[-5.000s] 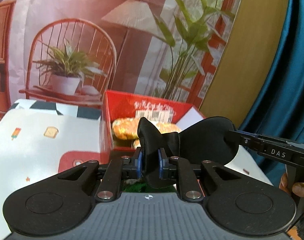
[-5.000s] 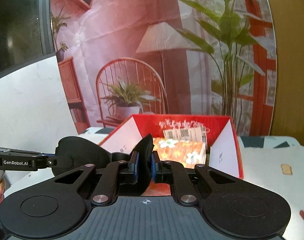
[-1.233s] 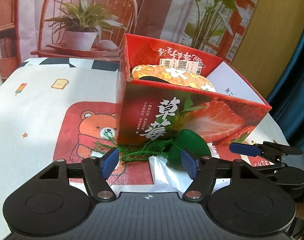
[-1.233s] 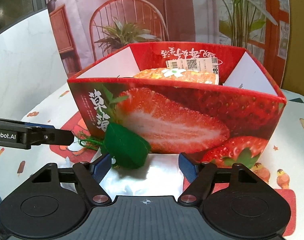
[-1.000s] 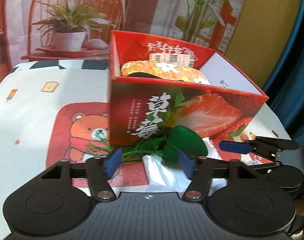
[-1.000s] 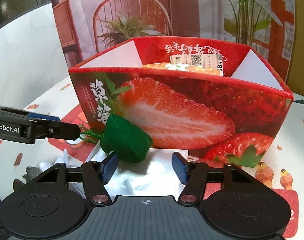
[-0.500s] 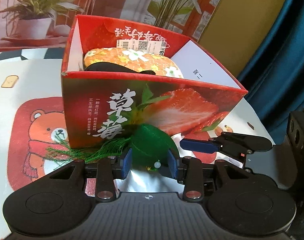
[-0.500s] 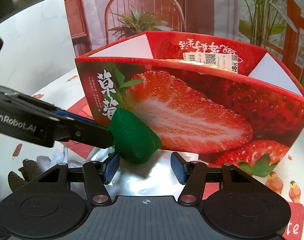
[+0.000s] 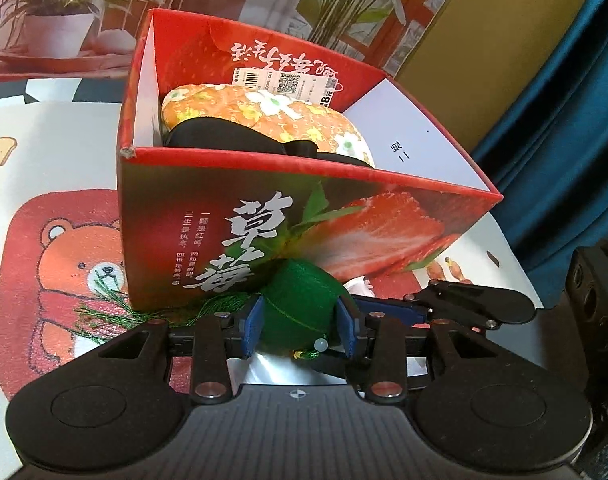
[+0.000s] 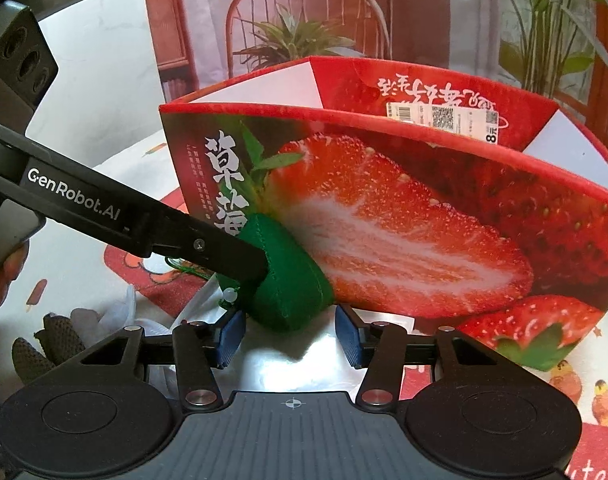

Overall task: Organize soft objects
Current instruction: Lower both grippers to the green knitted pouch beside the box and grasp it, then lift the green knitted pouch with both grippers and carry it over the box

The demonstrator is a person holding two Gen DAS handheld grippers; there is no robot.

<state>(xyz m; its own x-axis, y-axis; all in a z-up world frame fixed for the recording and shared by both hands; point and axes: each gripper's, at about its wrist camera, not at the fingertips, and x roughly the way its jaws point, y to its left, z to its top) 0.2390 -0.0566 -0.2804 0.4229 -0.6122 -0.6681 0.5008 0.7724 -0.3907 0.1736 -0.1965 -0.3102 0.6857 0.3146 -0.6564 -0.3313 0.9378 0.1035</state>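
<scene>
My left gripper [image 9: 299,326] jaws clamp the green pouch [image 9: 301,304], red box [image 9: 304,216] at 12 o'clock; right gripper [image 10: 289,334] jaws closing on nothing.

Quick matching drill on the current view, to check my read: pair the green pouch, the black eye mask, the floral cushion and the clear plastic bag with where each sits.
Things:
1. green pouch
2. black eye mask
3. floral cushion
4. clear plastic bag

Places:
A. flat on the table, under the pouch
B. inside the strawberry box, at the bottom
C. between the left gripper pads
D. inside the box, on the cushion

Pairs: 1-C, 2-D, 3-B, 4-A
</scene>
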